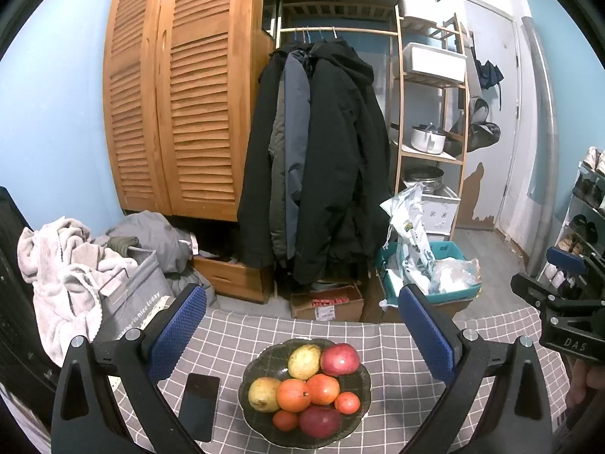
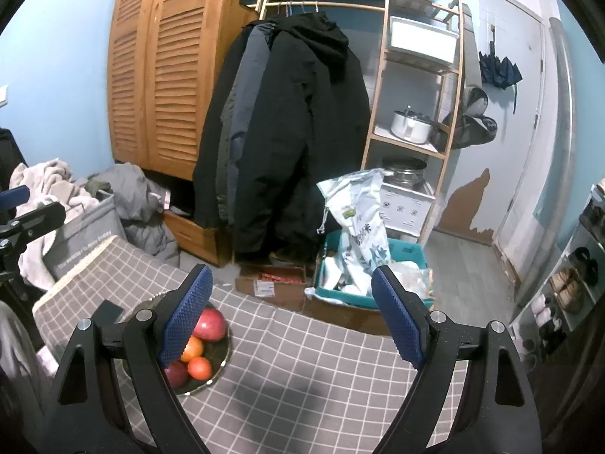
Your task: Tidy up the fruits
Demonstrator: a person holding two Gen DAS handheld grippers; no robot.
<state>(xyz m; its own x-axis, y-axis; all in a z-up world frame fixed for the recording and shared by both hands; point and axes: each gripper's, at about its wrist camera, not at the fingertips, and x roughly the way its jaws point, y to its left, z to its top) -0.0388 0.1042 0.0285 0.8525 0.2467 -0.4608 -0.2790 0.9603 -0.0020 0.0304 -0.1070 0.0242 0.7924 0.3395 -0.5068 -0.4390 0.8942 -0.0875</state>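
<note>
Right wrist: the bowl [image 2: 223,344] is half hidden behind our right tool's [image 2: 289,321] finger.
We hold both tools, left [image 1: 302,335] too, spread wide, grasping nothing; fruit [image 1: 306,386] sits in the bowl on the table [image 2: 321,370].

Both tools are held level and pointing toward twelve o'clock, the left hand-held gripper [image 1: 302,325] with its blue-padded fingers [image 1: 177,325] spread wide and empty, the right hand-held gripper [image 2: 291,317] off at its three o'clock, likewise spread wide and holding nothing.
</note>
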